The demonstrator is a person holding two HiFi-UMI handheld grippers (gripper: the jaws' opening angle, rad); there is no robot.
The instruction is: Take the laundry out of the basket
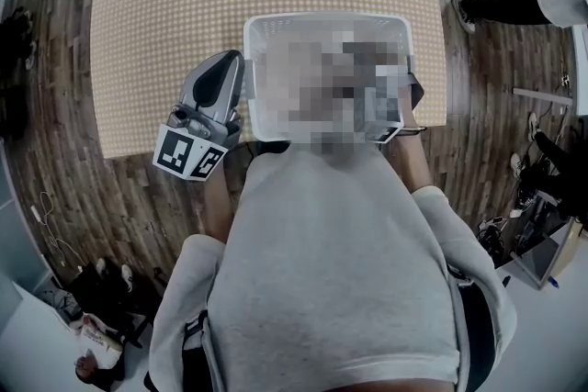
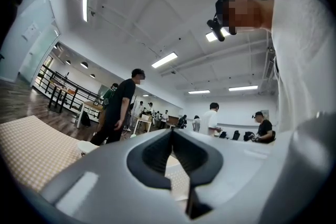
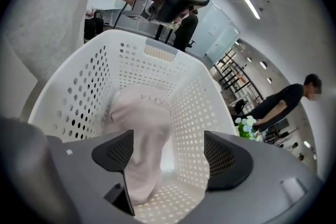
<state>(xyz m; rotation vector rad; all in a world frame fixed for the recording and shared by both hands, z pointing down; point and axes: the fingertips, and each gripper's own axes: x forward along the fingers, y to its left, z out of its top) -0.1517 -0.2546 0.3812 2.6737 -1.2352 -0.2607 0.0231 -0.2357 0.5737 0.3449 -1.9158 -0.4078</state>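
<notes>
Currently, reach step judged in hand: right gripper [image 3: 168,150] positioned over white basket [image 3: 73,97], jaws spread, nothing pinched. Pale garment [image 3: 142,128] seen lower centre, inside basket. Left gripper [image 2: 172,134] pressed together, empty. Next: closure on cloth required, then lift.

In the head view the basket's [image 1: 326,17] inside was masked out — so was most of the right gripper [image 3: 168,153].

A white plastic basket [image 1: 326,16], rectangular and pierced all over with small round holes, is set upright on the checked table [image 1: 156,32], close to its near edge. Inside it a pale pinkish garment [image 3: 142,134] with faint lettering is heaped, crumpled, down to the basket's bottom.
</notes>
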